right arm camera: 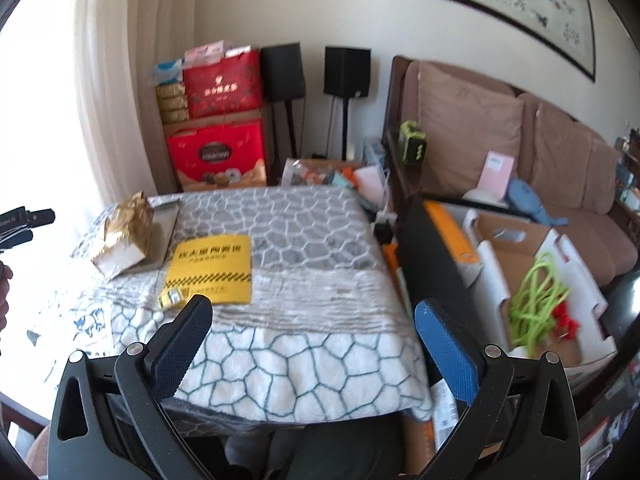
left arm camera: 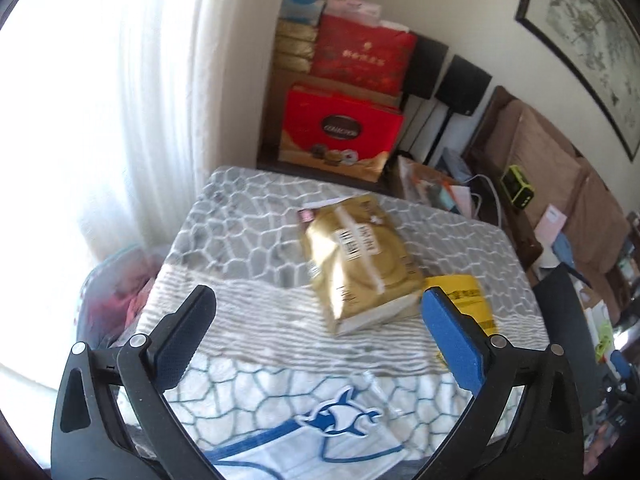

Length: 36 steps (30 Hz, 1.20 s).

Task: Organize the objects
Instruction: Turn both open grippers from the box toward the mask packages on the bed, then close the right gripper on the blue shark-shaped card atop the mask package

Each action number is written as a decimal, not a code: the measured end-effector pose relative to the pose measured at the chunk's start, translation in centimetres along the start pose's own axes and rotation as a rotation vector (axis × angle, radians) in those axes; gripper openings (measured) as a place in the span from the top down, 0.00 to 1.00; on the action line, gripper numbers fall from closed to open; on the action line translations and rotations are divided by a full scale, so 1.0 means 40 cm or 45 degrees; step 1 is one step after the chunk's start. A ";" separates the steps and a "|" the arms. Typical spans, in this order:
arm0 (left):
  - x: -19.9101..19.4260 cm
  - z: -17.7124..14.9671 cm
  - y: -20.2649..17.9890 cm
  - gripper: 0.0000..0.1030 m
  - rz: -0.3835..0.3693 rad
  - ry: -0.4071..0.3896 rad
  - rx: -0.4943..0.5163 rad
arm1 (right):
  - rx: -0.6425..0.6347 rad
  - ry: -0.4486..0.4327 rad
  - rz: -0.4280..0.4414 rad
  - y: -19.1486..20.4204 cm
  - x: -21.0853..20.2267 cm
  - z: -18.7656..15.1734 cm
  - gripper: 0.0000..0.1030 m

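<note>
A table covered with a grey and white cracked-pattern blanket [left arm camera: 248,216] [right arm camera: 304,216] holds a gold foil packet [left arm camera: 358,256] [right arm camera: 124,232] lying on a thin flat grey item [right arm camera: 164,236]. A yellow booklet [right arm camera: 212,268] [left arm camera: 468,296] lies flat beside it. A white mask with a blue shark print [left arm camera: 340,420] lies at the near edge. My left gripper [left arm camera: 316,312] hangs open over the blanket, just short of the gold packet, nothing between its fingers. My right gripper [right arm camera: 314,324] stands open above the near blanket edge, right of the booklet, empty.
Red gift boxes [right arm camera: 218,152] [left arm camera: 344,128] are stacked in the corner by the curtain. Two black speakers [right arm camera: 346,72] stand behind. A brown sofa [right arm camera: 560,160] sits right, with an open cardboard box [right arm camera: 532,280] holding green cord beside the table. A hand [right arm camera: 4,292] shows at far left.
</note>
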State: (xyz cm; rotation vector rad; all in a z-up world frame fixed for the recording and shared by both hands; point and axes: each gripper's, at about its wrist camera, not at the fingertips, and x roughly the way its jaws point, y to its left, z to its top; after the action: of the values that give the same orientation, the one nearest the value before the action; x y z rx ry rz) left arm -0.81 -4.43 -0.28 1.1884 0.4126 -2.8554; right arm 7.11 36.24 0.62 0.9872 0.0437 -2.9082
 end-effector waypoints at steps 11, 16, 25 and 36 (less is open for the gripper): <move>0.039 -0.206 -0.048 0.00 -0.150 0.294 0.664 | 0.020 0.126 0.063 0.019 0.083 -0.048 0.01; 0.069 -0.277 -0.007 0.00 -0.233 0.448 0.635 | -0.009 0.146 0.087 0.045 0.096 -0.058 0.01; 0.035 -0.286 0.064 0.00 -0.222 0.445 0.545 | -0.035 0.280 0.512 0.204 0.196 -0.060 0.02; 0.021 -0.323 0.130 0.00 -0.173 0.449 0.485 | -0.664 0.297 0.924 0.614 0.284 -0.080 0.06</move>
State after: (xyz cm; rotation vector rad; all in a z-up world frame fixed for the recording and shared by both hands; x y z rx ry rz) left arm 8.17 -6.14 -10.79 1.8049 -0.0597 -2.9214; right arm 1.93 11.28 -8.95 0.9685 0.3537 -1.9732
